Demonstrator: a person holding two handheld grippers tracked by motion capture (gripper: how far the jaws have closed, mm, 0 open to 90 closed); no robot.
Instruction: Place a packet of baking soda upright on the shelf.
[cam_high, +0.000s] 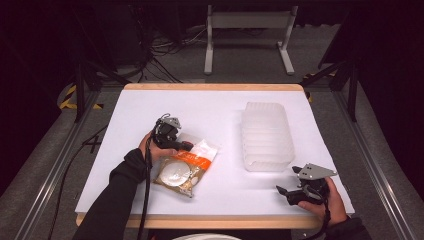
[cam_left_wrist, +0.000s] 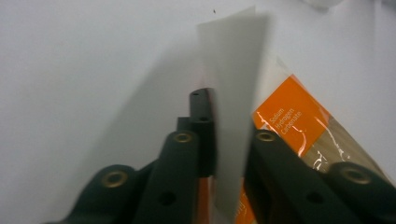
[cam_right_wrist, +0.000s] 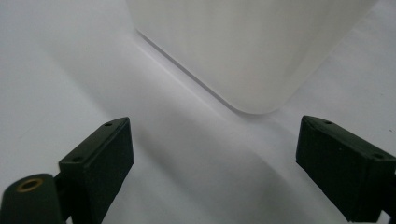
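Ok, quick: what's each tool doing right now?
Left tool: shut on the packet's white top edge.
Right tool: open, holding nothing, facing the bin.

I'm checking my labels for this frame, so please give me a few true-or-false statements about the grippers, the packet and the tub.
1. The left gripper is shut on the packet. True.
2. The right gripper holds the tub. False: its fingers are open, clear of it.
3. The packet lies inside the tub. False: it is on the table beside it.
4. The packet has an orange label. True.
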